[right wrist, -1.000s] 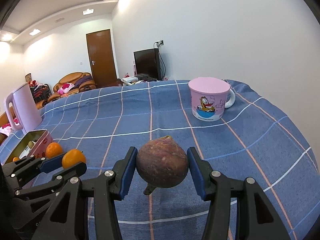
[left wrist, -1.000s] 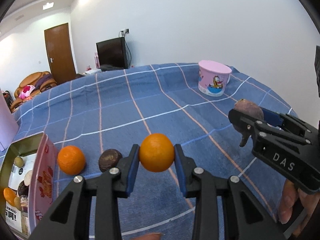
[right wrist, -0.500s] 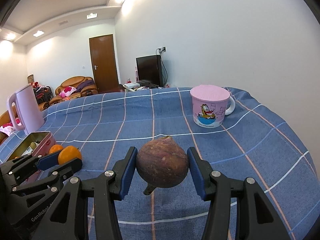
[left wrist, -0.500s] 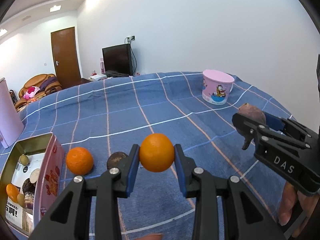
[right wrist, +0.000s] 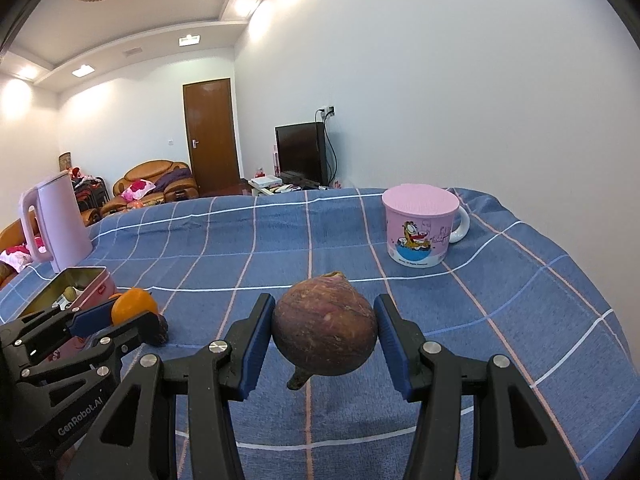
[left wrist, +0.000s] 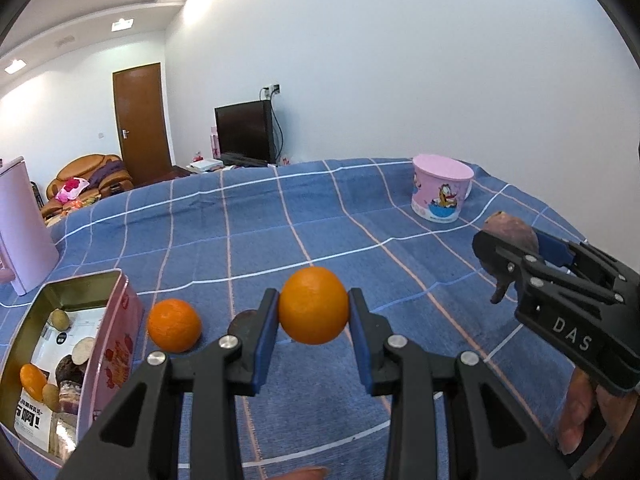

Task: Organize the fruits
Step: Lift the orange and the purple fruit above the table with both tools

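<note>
Both tongs have lifted higher since a second ago: left tongs (left wrist: 313, 312) stay clamped on the orange (left wrist: 313, 310), right tongs (right wrist: 325, 334) on the purple-brown fruit (right wrist: 325, 330). Both fruits are clear of the counter (left wrist: 320, 216), so likely next stop is the tin (left wrist: 116, 344).

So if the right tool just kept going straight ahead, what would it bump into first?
Probably nothing soon: ahead of the right tool and its purple fruit lies bare blue cloth. The pink mug sits off to the right, though depth is unclear.

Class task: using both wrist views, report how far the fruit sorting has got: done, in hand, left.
Done: several fruits lie in the pink tin. In hand: left gripper holds an orange; right gripper holds a brown-purple fruit. Left: another orange and a dark fruit on the blue cloth.
</note>
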Demonstrator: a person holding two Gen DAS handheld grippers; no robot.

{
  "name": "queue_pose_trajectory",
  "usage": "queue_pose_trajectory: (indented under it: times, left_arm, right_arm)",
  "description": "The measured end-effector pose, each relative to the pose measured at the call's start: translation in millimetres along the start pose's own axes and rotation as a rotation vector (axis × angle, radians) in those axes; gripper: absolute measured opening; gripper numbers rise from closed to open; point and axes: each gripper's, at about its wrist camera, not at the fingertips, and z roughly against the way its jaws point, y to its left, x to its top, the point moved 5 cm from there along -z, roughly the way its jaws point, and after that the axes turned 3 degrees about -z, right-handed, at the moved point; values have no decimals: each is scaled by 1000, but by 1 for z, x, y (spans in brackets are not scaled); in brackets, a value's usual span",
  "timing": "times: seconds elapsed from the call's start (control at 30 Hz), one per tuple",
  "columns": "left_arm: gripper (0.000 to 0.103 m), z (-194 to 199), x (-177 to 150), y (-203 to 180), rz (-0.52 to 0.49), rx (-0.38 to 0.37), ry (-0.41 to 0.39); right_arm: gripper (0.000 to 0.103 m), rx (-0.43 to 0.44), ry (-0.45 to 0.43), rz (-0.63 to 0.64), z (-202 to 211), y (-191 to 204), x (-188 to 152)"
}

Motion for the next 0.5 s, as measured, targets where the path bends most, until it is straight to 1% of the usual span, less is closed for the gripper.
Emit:
queue_pose_trajectory:
  times: [0.5]
  left_arm:
    - [36,12,1,1,-8,27,-45]
  right_arm:
    - [53,8,-52,20,9,3,2]
